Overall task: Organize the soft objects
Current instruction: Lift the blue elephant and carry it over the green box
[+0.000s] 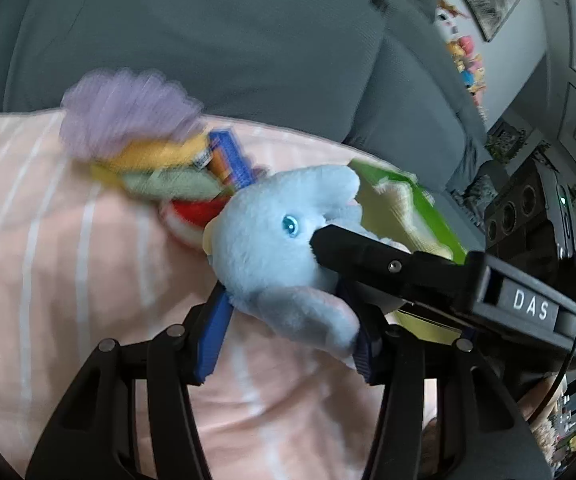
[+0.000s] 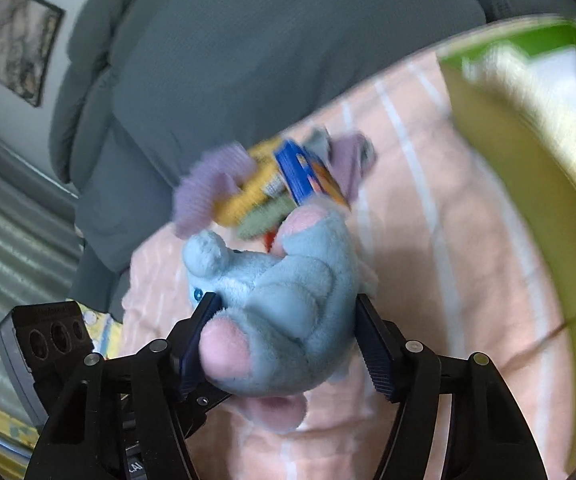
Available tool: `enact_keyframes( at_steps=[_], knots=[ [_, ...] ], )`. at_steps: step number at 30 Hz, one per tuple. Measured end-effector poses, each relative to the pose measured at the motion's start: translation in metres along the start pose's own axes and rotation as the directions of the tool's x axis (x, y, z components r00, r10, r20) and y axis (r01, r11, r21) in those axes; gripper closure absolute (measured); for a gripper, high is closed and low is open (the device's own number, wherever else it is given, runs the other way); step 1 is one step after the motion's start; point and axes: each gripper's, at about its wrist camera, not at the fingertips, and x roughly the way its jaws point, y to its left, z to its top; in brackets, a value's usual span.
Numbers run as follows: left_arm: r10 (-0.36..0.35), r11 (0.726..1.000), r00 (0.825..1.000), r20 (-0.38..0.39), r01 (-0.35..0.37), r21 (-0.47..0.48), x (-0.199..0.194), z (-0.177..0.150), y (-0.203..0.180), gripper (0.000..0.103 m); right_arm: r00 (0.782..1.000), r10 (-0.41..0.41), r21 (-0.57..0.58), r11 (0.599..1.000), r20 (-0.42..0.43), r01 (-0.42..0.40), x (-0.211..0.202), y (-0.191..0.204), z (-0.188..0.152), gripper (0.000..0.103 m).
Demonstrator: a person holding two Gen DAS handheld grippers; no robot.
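Note:
A light-blue plush elephant [image 1: 271, 248] with pink feet [image 2: 223, 352] is held over a pink striped cushion [image 1: 47, 240]. My left gripper [image 1: 283, 304] has its blue pads on both sides of the plush's lower body. One finger [image 1: 352, 252] of my right gripper reaches in from the right and presses beside the elephant's eye. In the right wrist view my right gripper [image 2: 288, 304] clamps the plush [image 2: 288, 280] between its pads. The left gripper's body [image 2: 43, 340] shows at the lower left there.
Behind the elephant lies a blurred heap of soft toys [image 1: 127, 120] in purple, yellow, green and red, with a blue box [image 1: 231, 156] among them. A green container [image 2: 528, 120] stands to the right. A grey sofa back [image 1: 207, 40] rises behind the cushion.

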Motion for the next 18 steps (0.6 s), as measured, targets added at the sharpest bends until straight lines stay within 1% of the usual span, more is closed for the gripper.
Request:
enact_keyframes(
  at_steps=[3, 7, 10, 13, 14, 18],
  knots=[
    [-0.018, 0.999, 0.999, 0.036, 0.017, 0.040, -0.007, 0.009, -0.026, 0.051, 0.997, 0.002, -0.032, 0.999, 0.079, 0.001, -0.028, 0.008, 0.004, 0.035],
    [-0.044, 0.994, 0.997, 0.070, 0.037, 0.105, -0.008, 0.017, -0.060, 0.051, 0.985, 0.008, -0.034, 0.999, 0.174, -0.002, -0.069, 0.005, 0.009, 0.035],
    [-0.070, 0.988, 0.995, 0.071, 0.059, 0.143, -0.001, 0.022, -0.088, 0.051, 0.974, -0.002, -0.030, 1.000, 0.228, 0.009, -0.093, 0.000, 0.009, 0.035],
    [-0.093, 0.981, 0.993, 0.066, 0.080, 0.179, 0.007, 0.025, -0.109, 0.051, 0.960, -0.015, -0.014, 1.000, 0.280, 0.020, -0.115, -0.009, 0.009, 0.035],
    [-0.101, 0.979, 0.993, 0.061, 0.089, 0.186, 0.005, 0.024, -0.110, 0.051, 0.955, -0.021, -0.007, 1.000, 0.295, 0.025, -0.122, -0.014, 0.009, 0.035],
    [-0.130, 0.966, 0.991, 0.038, 0.118, 0.229, 0.020, 0.023, -0.138, 0.051, 0.935, -0.057, 0.050, 0.998, 0.349, 0.042, -0.145, -0.033, 0.006, 0.035]
  ],
)
